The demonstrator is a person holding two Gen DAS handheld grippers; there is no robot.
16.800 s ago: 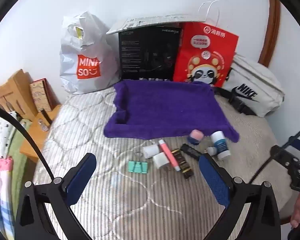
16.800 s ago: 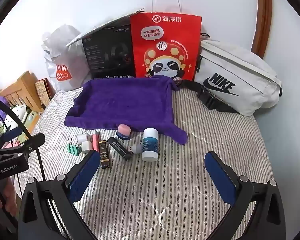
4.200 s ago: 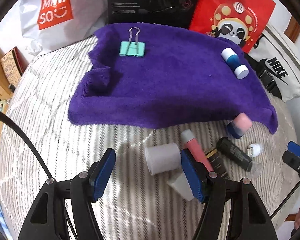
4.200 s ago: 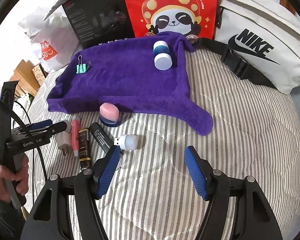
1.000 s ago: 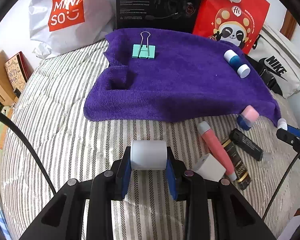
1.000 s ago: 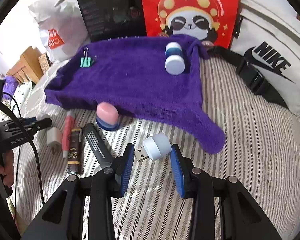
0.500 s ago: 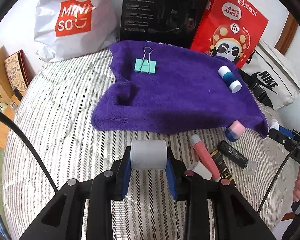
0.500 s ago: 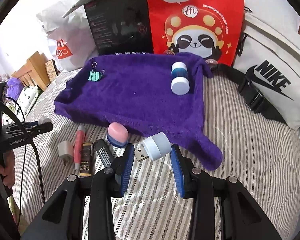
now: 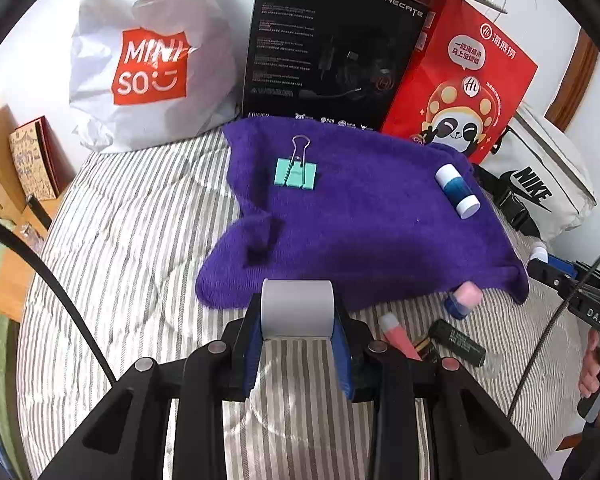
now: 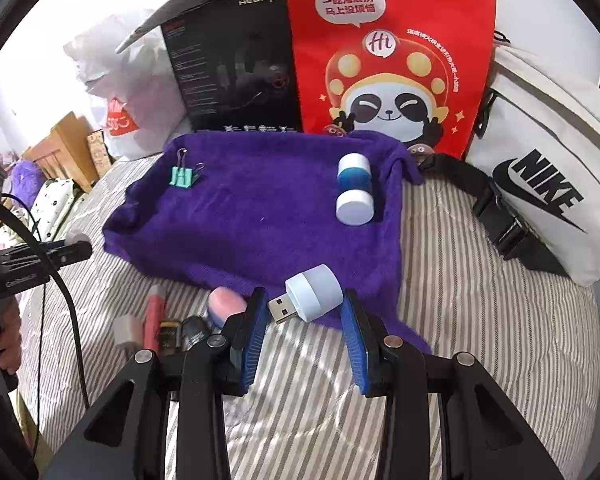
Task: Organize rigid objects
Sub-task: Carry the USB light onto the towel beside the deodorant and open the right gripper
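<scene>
**Both loads off the bed, bound for the cloth**

Change vs. a sec ago: both grippers have risen w/ their loads; the purple cloth (image 9: 364,216) now sits lower and closer ahead of each. Grips unchanged.

- Left gripper (image 9: 297,314): fingers clamped on the white cylinder (image 9: 297,308), held crosswise between the pads, clear of the bed (image 9: 132,240). Cloth's near edge lies just beyond the fingertips.
- Right gripper (image 10: 306,308): fingers closed on the white USB lamp (image 10: 314,294), plug end poking toward the left finger. Cloth corner directly beyond and beneath.
- Already on cloth, well ahead of fingers: green binder clip (image 9: 296,172), blue-white bottle (image 9: 458,190).

Judgement: pick-up done for both items; carry and set-down on cloth remain. Approx. half the items not yet moved.

Hard to read:
- Pink-capped item (image 9: 464,300), red tube (image 9: 396,336), black stick (image 9: 456,342): right of left fingers, partly hidden by gripper frame.
- White plug (image 10: 124,330): blurred, left of right fingers.
- Pad contact on lamp's left side not clearly visible.
</scene>
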